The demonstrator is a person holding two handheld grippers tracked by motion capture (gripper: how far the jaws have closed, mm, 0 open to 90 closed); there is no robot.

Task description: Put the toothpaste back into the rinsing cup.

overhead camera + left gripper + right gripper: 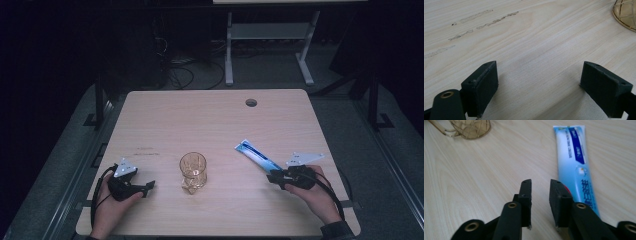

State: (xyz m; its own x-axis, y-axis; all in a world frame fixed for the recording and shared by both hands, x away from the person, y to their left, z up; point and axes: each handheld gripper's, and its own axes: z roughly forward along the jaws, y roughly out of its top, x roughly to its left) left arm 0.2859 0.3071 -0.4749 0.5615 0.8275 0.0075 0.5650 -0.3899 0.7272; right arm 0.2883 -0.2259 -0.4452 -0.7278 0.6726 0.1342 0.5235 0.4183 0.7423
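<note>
Blue-white toothpaste tube lies just beside right gripper, jaws slightly apart, gripping nothing. Left gripper wide open near amber glass.

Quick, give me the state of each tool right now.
Left tool: jaws wide open, nothing between them, over the bare light wooden table.
Right tool: jaws slightly apart, holding nothing; the blue and white toothpaste tube lies beside its right jaw.
</note>
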